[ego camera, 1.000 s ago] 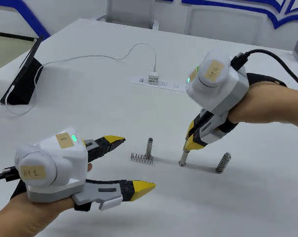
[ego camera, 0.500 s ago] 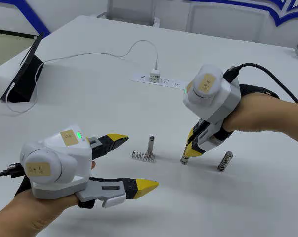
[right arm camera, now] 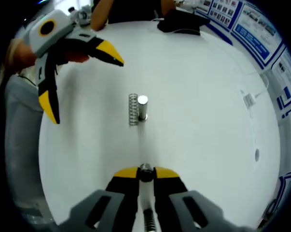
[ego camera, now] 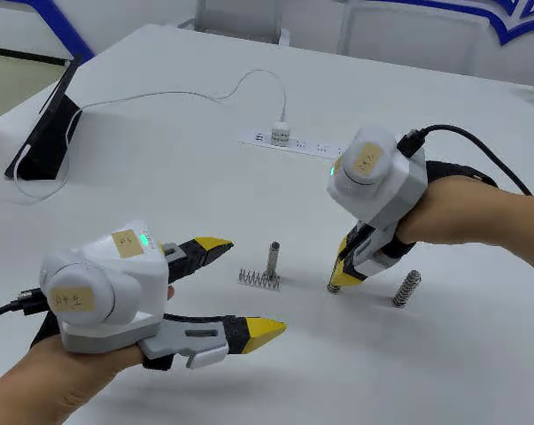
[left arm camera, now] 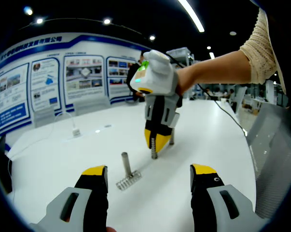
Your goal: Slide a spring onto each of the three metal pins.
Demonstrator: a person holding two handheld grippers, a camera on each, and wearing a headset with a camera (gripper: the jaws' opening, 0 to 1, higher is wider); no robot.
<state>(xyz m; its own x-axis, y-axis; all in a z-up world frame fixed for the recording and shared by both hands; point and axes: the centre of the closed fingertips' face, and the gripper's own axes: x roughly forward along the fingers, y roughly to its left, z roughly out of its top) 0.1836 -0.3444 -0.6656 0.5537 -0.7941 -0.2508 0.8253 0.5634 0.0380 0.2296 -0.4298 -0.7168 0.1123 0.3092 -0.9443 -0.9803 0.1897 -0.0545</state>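
The right tool (ego camera: 344, 276) is pressed together on the gripped pin (ego camera: 334, 287). It has dropped over the last second: its yellow tips now sit just above the tabletop (ego camera: 160, 177), and only the pin's foot shows below them, where most of a tilted shaft showed before. In the right gripper view, coils are visible between the jaws behind the tips, so a spring is probably riding on this pin and the pin is being seated.

To its left, the middle pin (ego camera: 273, 255) stands bare, with the loose spring (ego camera: 258, 279) lying at its foot. To the right, the standing spring (ego camera: 406, 288) appears already fitted. The left tool (left arm camera: 149, 170) hovers spread and empty at near left.
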